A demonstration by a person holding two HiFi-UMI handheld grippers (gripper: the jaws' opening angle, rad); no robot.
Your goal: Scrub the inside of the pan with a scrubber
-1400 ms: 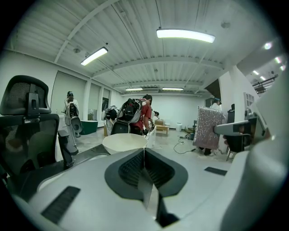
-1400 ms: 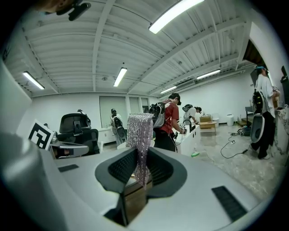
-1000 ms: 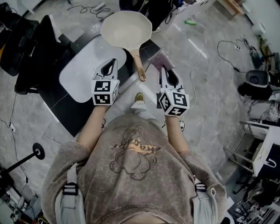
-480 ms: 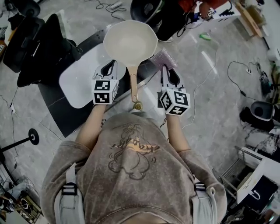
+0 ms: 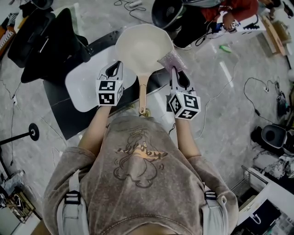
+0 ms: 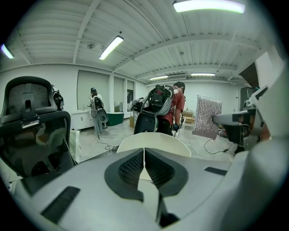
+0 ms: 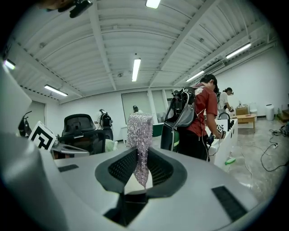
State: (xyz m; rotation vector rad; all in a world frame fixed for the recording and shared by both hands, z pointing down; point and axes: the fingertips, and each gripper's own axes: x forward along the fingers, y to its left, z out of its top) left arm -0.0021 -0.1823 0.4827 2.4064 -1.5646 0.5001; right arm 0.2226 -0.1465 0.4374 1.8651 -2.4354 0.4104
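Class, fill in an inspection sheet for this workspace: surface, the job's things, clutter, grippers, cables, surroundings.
Surface: dark table with a white board on it.
Job's things: cream pan on the table, handle toward the person; glittery scrubber beside its rim, in the right gripper.
Clutter: nothing seen.
Grippers: left gripper shut, empty; right gripper shut on the scrubber.
Cables: several cables loose on the floor.
Surroundings: black office chair; a person in a red top.

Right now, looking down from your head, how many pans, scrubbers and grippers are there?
Pan: 1
Scrubber: 1
Grippers: 2, the left gripper and the right gripper
Total: 4
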